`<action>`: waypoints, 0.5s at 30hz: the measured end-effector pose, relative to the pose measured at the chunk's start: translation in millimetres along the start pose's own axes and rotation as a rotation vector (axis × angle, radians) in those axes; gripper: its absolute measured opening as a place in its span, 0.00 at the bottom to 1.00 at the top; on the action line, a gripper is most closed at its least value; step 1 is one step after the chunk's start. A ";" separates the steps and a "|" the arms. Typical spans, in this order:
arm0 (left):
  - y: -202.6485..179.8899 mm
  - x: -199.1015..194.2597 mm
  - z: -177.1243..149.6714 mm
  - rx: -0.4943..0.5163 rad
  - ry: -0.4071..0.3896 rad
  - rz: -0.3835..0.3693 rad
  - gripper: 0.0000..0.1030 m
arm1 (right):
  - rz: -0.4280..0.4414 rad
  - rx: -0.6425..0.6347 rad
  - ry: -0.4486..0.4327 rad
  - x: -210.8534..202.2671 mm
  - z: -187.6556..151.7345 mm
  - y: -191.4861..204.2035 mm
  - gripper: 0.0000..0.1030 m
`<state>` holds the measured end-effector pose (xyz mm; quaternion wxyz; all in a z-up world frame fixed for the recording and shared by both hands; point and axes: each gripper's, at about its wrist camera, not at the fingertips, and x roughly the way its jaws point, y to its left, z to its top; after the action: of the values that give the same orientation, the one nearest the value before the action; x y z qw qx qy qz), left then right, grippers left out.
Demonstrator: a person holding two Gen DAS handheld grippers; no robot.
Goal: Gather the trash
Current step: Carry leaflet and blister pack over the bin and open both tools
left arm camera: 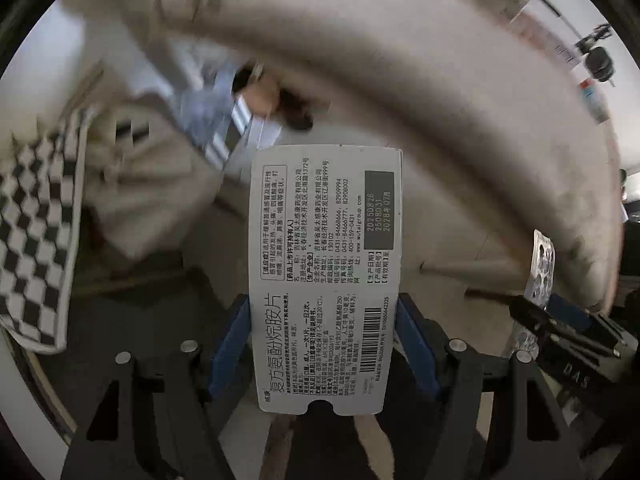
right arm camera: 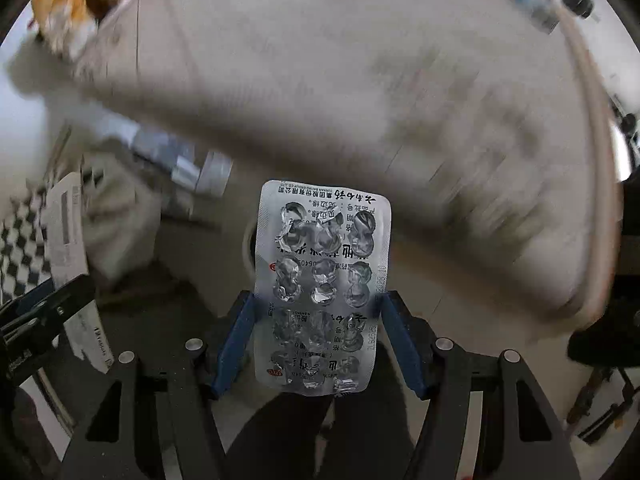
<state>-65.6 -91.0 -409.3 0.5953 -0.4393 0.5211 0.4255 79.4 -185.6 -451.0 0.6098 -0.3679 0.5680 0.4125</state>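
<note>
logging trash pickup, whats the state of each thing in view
medicine box: flattened, clamped in left hand-held gripper
blister pack: pockets burst, clamped in right hand-held gripper
checkered cloth: spread flat, edge overhanging

the right gripper (right arm camera: 318, 308) clamps an emptied blister pack (right arm camera: 322, 276) between its blue fingers (right arm camera: 236, 340). everything behind is blurred.
</note>
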 end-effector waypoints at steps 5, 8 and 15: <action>28.2 85.7 -2.0 -0.075 0.080 -0.053 0.67 | 0.049 0.033 0.111 103.1 -19.9 3.3 0.65; 43.0 153.7 7.5 -0.149 0.151 -0.153 0.67 | 0.108 0.094 0.166 168.3 -25.0 -6.4 0.65; 42.7 302.9 35.3 -0.247 0.289 -0.364 0.67 | 0.206 0.248 0.219 306.8 -5.0 -46.8 0.65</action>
<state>-69.4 -31.3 -711.3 0.5232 -0.6514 0.4573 0.3046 125.0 -182.4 -758.0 0.5395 -0.2725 0.7122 0.3571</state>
